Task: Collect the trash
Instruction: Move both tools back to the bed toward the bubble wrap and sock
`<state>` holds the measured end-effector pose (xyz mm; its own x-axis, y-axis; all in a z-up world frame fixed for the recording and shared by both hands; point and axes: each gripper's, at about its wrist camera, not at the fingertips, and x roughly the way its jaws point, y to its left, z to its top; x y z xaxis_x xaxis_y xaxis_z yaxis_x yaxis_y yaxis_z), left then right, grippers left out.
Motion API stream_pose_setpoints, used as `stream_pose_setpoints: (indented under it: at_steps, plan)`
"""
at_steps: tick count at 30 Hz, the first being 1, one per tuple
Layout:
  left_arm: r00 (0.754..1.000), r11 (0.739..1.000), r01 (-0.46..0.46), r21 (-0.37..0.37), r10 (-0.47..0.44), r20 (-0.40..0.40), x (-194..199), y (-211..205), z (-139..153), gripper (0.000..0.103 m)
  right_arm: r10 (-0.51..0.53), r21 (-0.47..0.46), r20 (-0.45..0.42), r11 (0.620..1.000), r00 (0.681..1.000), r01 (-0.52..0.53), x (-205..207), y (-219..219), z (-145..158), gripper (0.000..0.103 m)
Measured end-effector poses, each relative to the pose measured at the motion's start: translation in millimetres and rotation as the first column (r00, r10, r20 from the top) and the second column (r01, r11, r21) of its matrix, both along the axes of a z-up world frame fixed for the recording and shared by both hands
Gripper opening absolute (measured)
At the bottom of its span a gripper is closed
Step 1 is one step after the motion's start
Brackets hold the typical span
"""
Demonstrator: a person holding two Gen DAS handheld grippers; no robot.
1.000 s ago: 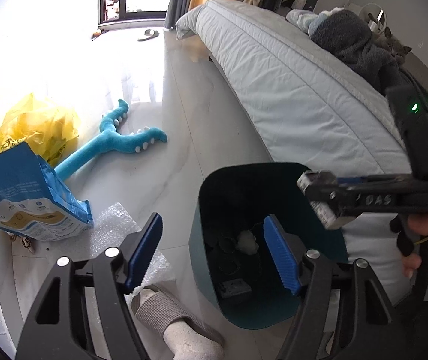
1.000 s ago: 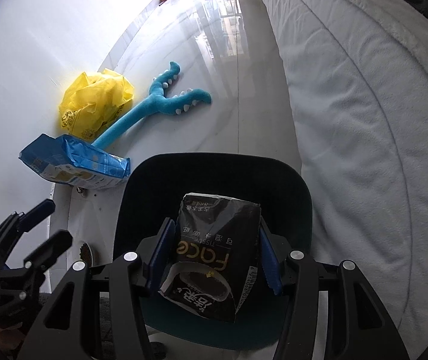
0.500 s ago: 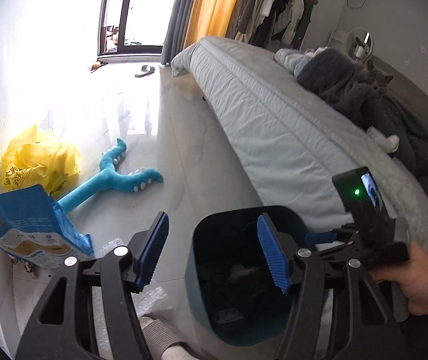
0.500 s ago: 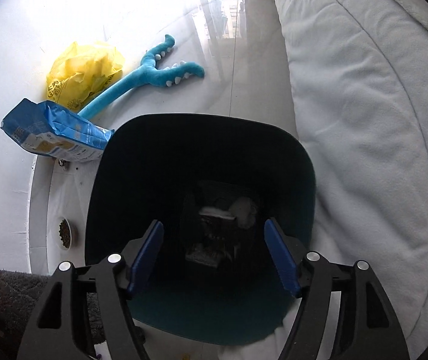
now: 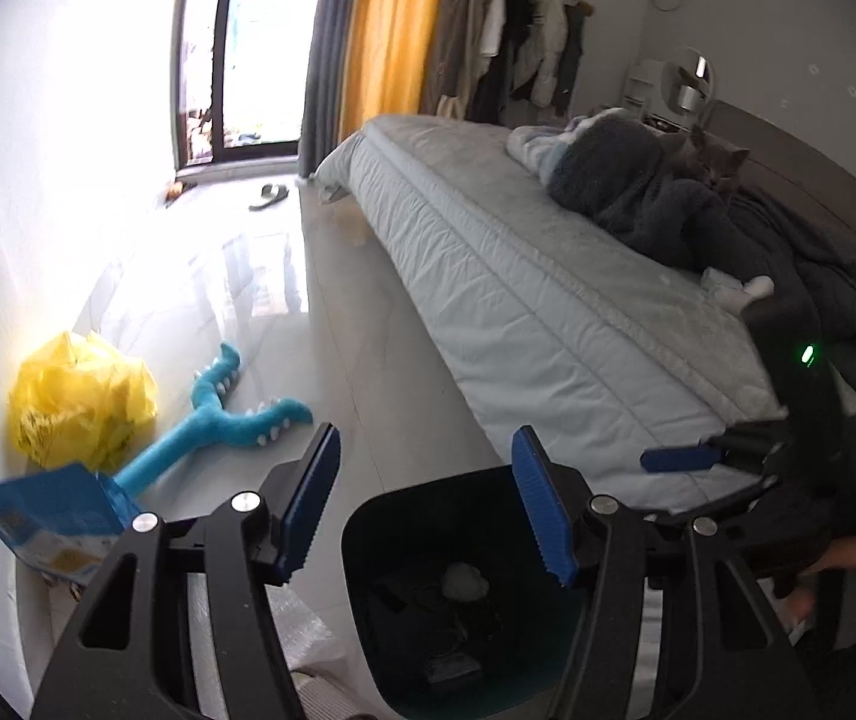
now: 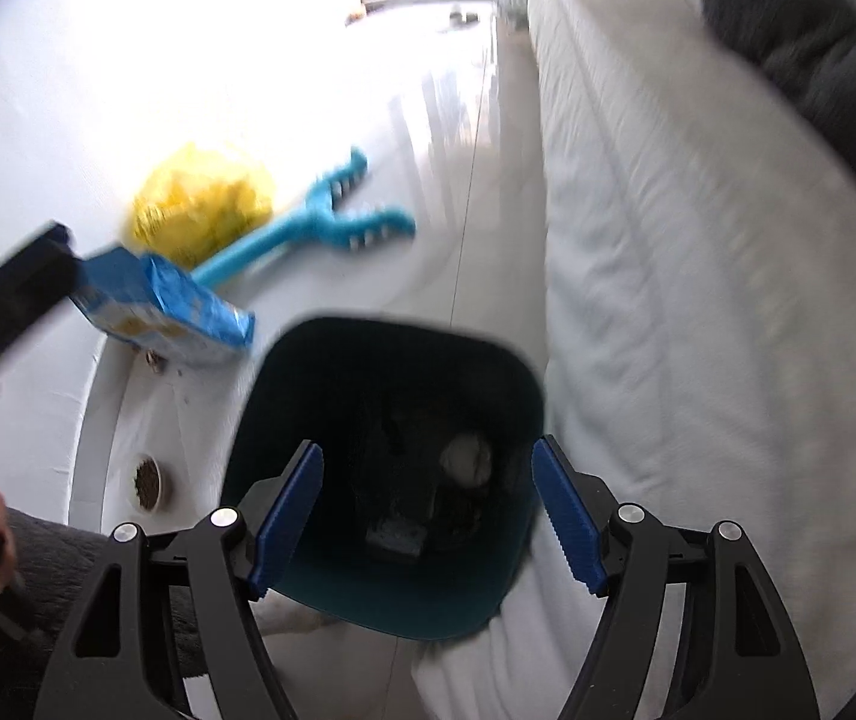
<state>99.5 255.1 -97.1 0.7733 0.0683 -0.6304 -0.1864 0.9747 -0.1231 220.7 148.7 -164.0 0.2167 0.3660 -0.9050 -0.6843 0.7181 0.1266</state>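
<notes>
The teal bin (image 6: 524,396) stands on the floor (image 5: 368,324) hard against the side of the bed (image 5: 548,312), close enough that anything picked up nearby can be dropped straight in. Down in its dark well lie a pale crumpled wad (image 6: 467,459) and some dark packaging, too murky to make out. The right tool (image 6: 428,522) hangs directly over the bin's mouth, jaws spread wide and gripping nothing. The left tool (image 5: 428,498) sits just left of the bin, also released and empty, pointing out across the room. To the left, near the wall, are a blue bag (image 5: 50,528), a crumpled yellow plastic bag (image 5: 80,402) and a teal plush toy (image 5: 218,426); the yellow bag looks to me like likely trash. A grey cat (image 5: 710,162) rests on the far blankets.
</notes>
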Motion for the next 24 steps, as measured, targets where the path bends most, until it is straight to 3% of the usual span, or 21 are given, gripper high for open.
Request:
stream_pose_setpoints:
  at_steps: [8, 12, 15, 19, 24]
  plan:
    - [0.997, 0.998, 0.062, -0.010, -0.061, 0.035, 17.4, -16.6, 26.4, 0.062, -0.022, 0.102, 0.123, 0.995, 0.992, 0.009, 1.3, -35.5, 66.3, 0.075]
    - [0.993, 0.995, 0.094, 0.014, -0.095, 0.072, 27.2, -32.0, 39.8, 0.062, -0.032, 0.083, 0.168, 0.996, 0.985, 0.018, 8.8, -57.0, 78.6, 0.077]
    - [0.989, 0.994, 0.105, 0.043, -0.109, 0.100, 33.4, -46.2, 50.7, 0.070, -0.059, 0.084, 0.173, 0.995, 0.983, 0.045, 21.9, -75.1, 86.1, 0.077]
    - [0.982, 0.989, 0.136, 0.051, -0.141, 0.125, 48.5, -61.5, 59.1, 0.073, -0.071, 0.067, 0.214, 0.996, 0.974, 0.058, 33.5, -92.5, 95.5, 0.077]
    - [0.974, 0.984, 0.176, 0.013, -0.176, 0.141, 72.6, -81.7, 61.8, 0.076, -0.091, 0.043, 0.310, 0.996, 0.946, 0.082, 58.6, -126.5, 102.3, 0.083]
